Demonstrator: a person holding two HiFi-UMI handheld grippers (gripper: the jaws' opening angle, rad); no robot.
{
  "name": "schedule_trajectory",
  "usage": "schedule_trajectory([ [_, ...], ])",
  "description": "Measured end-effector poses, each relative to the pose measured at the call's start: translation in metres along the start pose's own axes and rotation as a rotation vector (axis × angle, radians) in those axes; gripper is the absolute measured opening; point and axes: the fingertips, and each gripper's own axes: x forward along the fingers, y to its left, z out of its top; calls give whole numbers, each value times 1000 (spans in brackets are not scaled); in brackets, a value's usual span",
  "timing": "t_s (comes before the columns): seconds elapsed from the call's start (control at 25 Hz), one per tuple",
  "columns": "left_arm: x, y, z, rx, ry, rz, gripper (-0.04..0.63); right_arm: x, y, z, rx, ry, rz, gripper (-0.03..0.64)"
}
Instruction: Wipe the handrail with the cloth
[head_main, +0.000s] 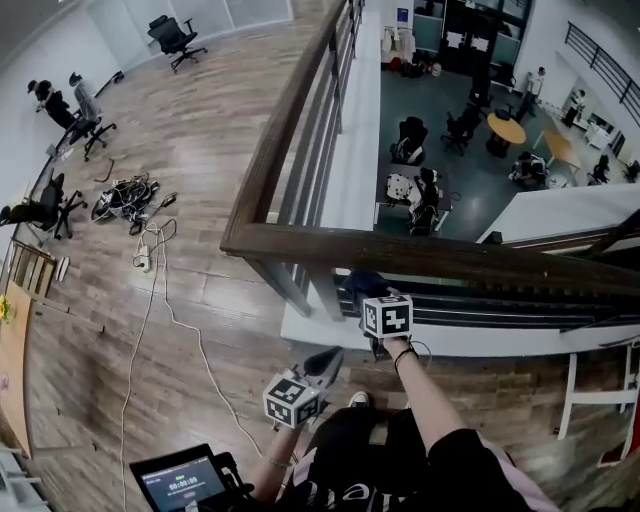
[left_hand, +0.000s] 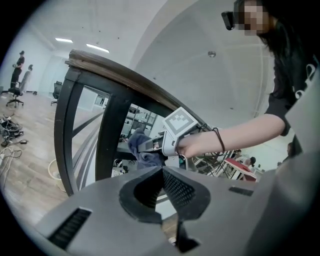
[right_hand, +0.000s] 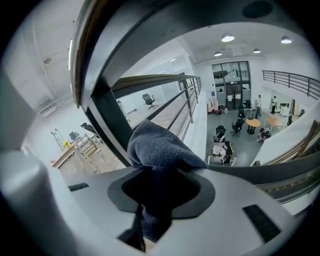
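Note:
The brown wooden handrail (head_main: 420, 255) crosses the head view and turns a corner at the left, where a second run leads away. My right gripper (head_main: 362, 290) is just below its near side, shut on a dark blue cloth (head_main: 363, 281). In the right gripper view the cloth (right_hand: 160, 150) bulges out of the right gripper (right_hand: 160, 176), with the handrail (right_hand: 82, 55) close overhead. My left gripper (head_main: 330, 358) hangs lower and nearer my body, shut on nothing. From the left gripper (left_hand: 162, 172) I see the handrail (left_hand: 117, 70) and the cloth (left_hand: 141, 150) beneath it.
Dark balusters (head_main: 300, 200) stand under the rail. Beyond it the floor drops to an atrium with tables (head_main: 506, 128), chairs and people. Cables (head_main: 128, 196) lie on the wood floor at left, office chairs (head_main: 176, 38) farther back. A tablet screen (head_main: 180, 482) is by my legs.

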Motion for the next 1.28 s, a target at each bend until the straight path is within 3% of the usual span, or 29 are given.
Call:
schedule_trajectory([
  [0.28,26,-15,18,19,1,-36,2,-24,-53,-2,32,-3,-77,103],
  [0.56,84,-52,8,43,2,-72,2,-64,-143,-21,84,-32,-133,103],
  [1.0,200,-205,15,66,28,-211,2,-182,-329,-47,165,-84,-235,103],
  [1.28,301,-327,-35,96,78,-283,2,-269,-498,-104,227,-117,-307,103],
])
